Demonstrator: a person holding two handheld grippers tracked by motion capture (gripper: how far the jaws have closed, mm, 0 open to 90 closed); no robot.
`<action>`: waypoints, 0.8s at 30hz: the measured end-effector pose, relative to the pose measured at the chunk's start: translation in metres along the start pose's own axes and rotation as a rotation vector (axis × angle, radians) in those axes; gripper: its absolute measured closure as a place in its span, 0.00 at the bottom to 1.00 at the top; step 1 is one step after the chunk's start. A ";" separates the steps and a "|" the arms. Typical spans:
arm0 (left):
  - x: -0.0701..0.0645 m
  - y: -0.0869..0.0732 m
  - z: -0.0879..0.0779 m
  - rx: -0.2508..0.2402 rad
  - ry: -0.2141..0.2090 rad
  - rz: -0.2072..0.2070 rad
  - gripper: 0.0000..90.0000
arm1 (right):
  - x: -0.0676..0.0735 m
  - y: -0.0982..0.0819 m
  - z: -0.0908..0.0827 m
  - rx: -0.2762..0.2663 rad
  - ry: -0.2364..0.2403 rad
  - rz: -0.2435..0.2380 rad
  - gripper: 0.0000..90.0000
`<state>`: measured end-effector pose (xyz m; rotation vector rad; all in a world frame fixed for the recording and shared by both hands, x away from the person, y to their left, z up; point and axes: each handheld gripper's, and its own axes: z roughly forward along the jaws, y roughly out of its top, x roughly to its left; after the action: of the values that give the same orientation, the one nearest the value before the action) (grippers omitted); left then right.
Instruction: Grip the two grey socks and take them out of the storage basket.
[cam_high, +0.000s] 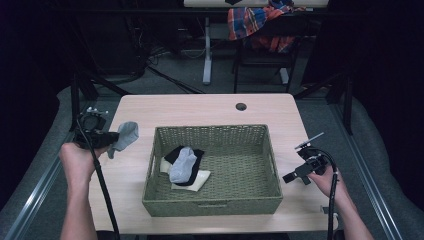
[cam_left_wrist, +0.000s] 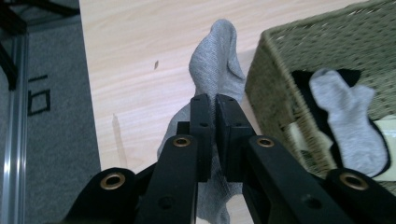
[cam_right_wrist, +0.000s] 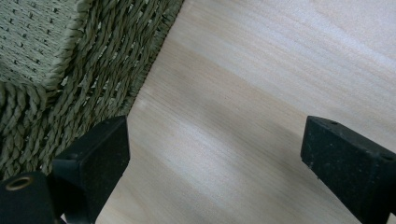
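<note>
My left gripper (cam_high: 111, 138) is shut on a grey sock (cam_high: 126, 136), held above the table left of the woven basket (cam_high: 215, 205). In the left gripper view the grey sock (cam_left_wrist: 215, 65) is pinched between the black jaws of that gripper (cam_left_wrist: 215, 100), its cloth hanging above and below them. A second grey sock (cam_high: 183, 165) lies in the basket on top of a black sock (cam_high: 176, 153) and a cream one (cam_high: 199, 178). My right gripper (cam_high: 291, 176) is open just right of the basket, low over the table; in its own view this gripper (cam_right_wrist: 215, 140) has bare wood between the jaws.
The light wood table (cam_high: 200, 107) has a round cable hole (cam_high: 241, 106) at the back. Behind it stand a desk leg (cam_high: 207, 50) and a chair draped with a plaid shirt (cam_high: 255, 22). The basket wall (cam_right_wrist: 70, 60) lies close to my right jaws. Grey carpet (cam_left_wrist: 51, 126) flanks the table.
</note>
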<state>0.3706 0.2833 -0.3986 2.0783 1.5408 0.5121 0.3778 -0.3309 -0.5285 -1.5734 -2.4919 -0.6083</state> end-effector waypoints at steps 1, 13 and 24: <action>0.004 -0.002 0.003 0.009 -0.003 -0.011 0.96 | 0.000 0.000 0.000 0.003 -0.003 -0.004 0.09; 0.026 -0.018 0.028 0.069 -0.006 -0.080 0.96 | 0.000 0.000 0.000 0.004 -0.003 -0.003 0.09; 0.036 -0.029 0.046 0.125 -0.003 -0.106 0.96 | 0.000 0.000 0.000 0.002 -0.005 -0.002 0.09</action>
<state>0.3848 0.3170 -0.4522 2.0740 1.7096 0.3820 0.3779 -0.3308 -0.5285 -1.5739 -2.4976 -0.6023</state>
